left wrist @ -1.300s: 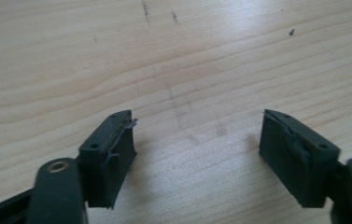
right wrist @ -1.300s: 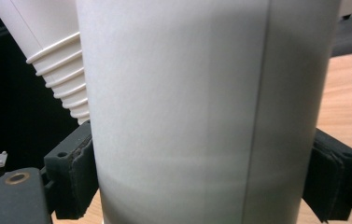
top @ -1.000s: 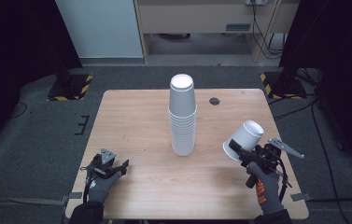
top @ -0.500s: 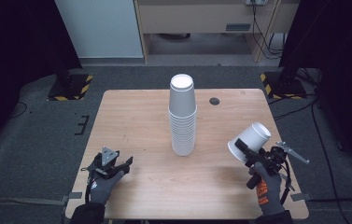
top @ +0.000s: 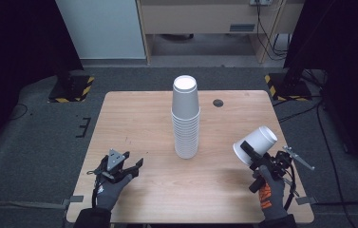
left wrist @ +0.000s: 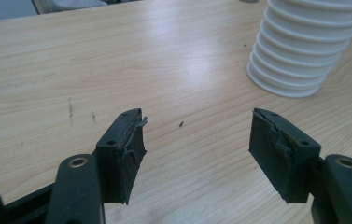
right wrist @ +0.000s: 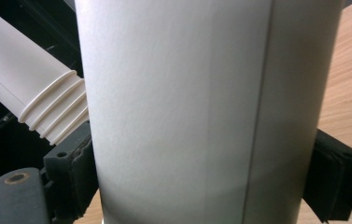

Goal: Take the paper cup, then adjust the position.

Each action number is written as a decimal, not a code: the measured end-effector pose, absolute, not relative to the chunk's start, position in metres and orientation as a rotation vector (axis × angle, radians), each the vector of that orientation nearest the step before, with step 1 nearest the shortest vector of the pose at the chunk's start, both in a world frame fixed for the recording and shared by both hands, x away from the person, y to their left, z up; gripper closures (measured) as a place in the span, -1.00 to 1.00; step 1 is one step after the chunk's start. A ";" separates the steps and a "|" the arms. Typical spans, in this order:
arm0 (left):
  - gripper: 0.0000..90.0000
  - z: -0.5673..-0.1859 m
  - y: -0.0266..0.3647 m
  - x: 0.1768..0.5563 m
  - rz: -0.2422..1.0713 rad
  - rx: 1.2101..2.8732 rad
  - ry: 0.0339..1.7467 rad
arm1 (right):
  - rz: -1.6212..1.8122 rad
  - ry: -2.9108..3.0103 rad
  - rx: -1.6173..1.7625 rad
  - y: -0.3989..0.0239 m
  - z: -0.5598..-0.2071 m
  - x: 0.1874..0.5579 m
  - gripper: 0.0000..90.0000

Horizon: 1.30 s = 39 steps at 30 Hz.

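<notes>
A tall stack of white paper cups stands upside down in the middle of the wooden table; its lower rims appear at the upper right of the left gripper view. My left gripper hovers low over the table's front left, open, with bare wood between its jaws. My right gripper is lifted at the front right, shut on a single white paper cup that lies tilted on its side. That cup spans the space between the two black pads, with the stack behind it.
A small dark round hole sits near the table's far right. Grey floor surrounds the table, with yellow-black striped stand feet at the back corners. Dark scuff marks dot the wood ahead of the left gripper.
My left gripper has shifted a little to the right along the front of the table. My right gripper and its cup have drifted slightly right and down.
</notes>
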<state>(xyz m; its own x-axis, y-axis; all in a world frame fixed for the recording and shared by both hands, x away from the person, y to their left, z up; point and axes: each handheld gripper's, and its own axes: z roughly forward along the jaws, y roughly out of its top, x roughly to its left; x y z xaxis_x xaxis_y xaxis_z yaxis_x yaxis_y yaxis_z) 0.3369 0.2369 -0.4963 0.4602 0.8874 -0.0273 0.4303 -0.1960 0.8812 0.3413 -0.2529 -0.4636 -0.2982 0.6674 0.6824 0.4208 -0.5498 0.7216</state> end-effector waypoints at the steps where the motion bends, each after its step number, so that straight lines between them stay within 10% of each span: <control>1: -0.23 -0.495 0.236 0.336 0.637 1.803 1.113 | 1.957 1.374 1.744 -0.253 -0.464 0.341 -0.69; 39: -0.20 -0.465 0.118 0.329 0.575 1.794 0.739 | 2.085 1.303 1.824 -0.249 -0.467 0.339 -0.69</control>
<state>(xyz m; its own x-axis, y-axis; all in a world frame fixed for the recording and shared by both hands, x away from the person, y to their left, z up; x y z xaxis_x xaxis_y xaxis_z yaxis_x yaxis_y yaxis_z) 0.3288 0.1180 -0.4654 0.6925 0.7207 0.0336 0.2097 -0.2457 0.9464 0.3394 -0.2491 -0.4673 -0.2878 0.5606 0.7765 0.4520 -0.6353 0.6262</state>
